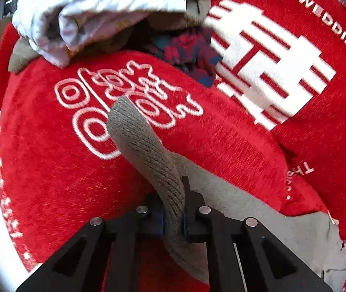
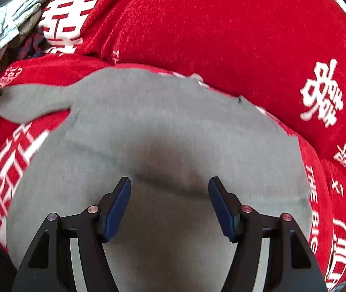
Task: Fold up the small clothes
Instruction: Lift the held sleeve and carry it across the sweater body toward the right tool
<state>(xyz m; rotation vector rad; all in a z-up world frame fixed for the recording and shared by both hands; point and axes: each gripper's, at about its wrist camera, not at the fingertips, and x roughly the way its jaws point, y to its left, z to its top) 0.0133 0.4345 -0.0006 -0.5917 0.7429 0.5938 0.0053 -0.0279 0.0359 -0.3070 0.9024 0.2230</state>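
Note:
A small grey garment (image 2: pixel 163 126) lies spread on a red cloth with white characters (image 2: pixel 221 36). In the left wrist view its ribbed grey cuff (image 1: pixel 146 146) sticks up from between the jaws of my left gripper (image 1: pixel 173 219), which is shut on it. The rest of the grey garment (image 1: pixel 258 219) trails off to the right. My right gripper (image 2: pixel 169 204) hovers over the garment's flat middle, jaws wide apart, blue pads (image 2: pixel 117 209) bare with nothing between them.
A pile of other clothes sits at the far edge: a crumpled white piece (image 1: pixel 100 7), a tan piece (image 1: pixel 177 17) and a dark red-and-blue one (image 1: pixel 192 51). The same pile (image 2: pixel 10 22) shows top left in the right wrist view. The red cloth (image 1: pixel 51 170) has raised folds.

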